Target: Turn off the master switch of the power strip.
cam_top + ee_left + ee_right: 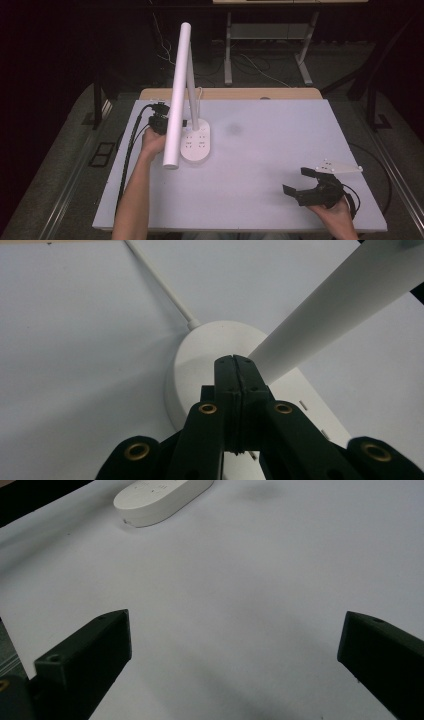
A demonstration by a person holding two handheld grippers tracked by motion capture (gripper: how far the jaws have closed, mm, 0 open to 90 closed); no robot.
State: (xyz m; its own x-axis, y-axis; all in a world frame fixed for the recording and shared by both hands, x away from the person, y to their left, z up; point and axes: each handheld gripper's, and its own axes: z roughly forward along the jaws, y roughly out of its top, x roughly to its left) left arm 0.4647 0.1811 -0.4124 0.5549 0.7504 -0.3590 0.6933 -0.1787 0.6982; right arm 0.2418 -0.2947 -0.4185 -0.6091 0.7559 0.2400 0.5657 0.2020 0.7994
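Note:
A white desk lamp stands on the left half of the table, with an oval base [196, 142], a thin upright arm [192, 85] and a long tube head [177, 95] slanting down toward me. My left gripper [162, 122] sits just left of the base, partly hidden behind the head. In the left gripper view its jaws are pressed together [235, 362] over the base [200, 355], right beside the foot of the arm [340, 305], with nothing seen between them. My right gripper [298, 181] is open above bare table at the front right [235, 635].
The lamp's white cord [160, 282] runs from the base toward the table's back edge. The pale table top [260, 150] ends close to my right hand at the front and right. Beyond it are dark floor, cables and another desk's legs [228, 55].

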